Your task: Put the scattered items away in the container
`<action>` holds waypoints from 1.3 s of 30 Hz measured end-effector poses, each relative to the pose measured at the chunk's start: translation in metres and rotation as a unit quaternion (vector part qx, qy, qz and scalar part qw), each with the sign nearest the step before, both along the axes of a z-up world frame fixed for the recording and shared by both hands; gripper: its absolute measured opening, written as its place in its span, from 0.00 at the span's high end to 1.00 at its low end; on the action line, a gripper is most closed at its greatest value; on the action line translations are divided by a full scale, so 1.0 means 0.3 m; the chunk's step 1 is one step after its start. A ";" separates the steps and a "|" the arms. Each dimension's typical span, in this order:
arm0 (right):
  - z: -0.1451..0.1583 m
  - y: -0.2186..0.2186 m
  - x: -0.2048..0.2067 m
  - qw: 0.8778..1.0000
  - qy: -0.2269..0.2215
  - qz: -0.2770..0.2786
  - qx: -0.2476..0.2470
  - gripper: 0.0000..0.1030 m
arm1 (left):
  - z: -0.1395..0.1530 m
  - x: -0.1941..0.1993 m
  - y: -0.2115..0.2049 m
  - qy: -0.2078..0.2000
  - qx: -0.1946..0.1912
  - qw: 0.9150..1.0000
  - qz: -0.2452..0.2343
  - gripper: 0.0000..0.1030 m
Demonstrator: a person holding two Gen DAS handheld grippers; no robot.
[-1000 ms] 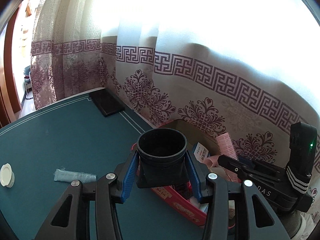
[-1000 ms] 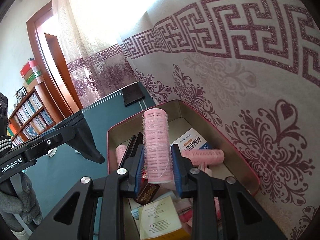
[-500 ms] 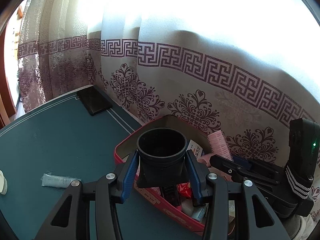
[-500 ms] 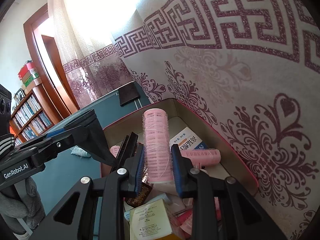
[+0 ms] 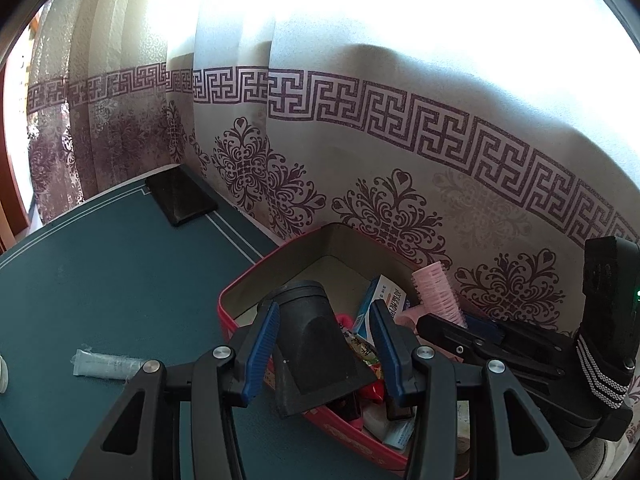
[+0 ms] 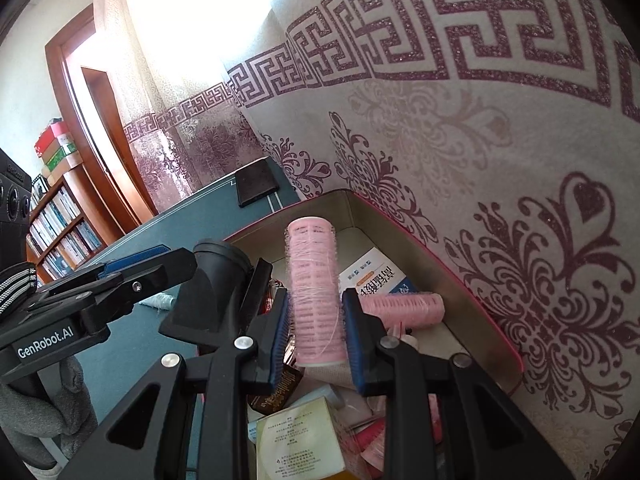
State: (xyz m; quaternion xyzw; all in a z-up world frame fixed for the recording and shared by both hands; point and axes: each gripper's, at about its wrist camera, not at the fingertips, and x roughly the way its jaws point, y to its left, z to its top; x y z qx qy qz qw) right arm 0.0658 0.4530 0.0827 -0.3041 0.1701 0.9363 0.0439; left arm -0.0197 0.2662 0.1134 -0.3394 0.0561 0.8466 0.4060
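Left gripper (image 5: 324,344) fingers grip the black nozzle (image 5: 320,340) over the tin (image 5: 240,292), lower centre; right gripper (image 6: 316,336) fingers clamp the upright pink roller (image 6: 316,292).

Left gripper (image 5: 324,344) holding a black funnel-shaped nozzle (image 5: 316,344) between its blue pads, the nozzle's round end tipped away over the near rim of a red tin box (image 5: 240,300). Inside the box: a blue-and-white carton (image 5: 380,300) and mixed small packets. At right, the right gripper (image 5: 460,328) holds a pink hair roller (image 5: 436,292) upright above the box. On the green table (image 5: 100,280), a pale tube (image 5: 106,366) lies left of the box; a black flat case (image 5: 180,198) lies by the patterned curtain (image 5: 400,140).
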 end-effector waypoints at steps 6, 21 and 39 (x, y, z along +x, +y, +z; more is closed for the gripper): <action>-0.001 0.002 -0.004 1.000 -0.002 0.000 -0.004 0.72 | -0.016 -0.012 -0.010 -0.010 0.002 1.000 0.004 0.52; 0.008 -0.023 -0.008 1.000 0.007 0.013 -0.012 0.34 | -0.047 -0.043 -0.109 -0.030 0.008 0.998 0.049 0.38; 0.019 -0.068 0.016 0.999 0.012 0.029 -0.006 0.32 | -0.114 -0.047 -0.171 -0.053 -0.008 0.996 0.070 0.38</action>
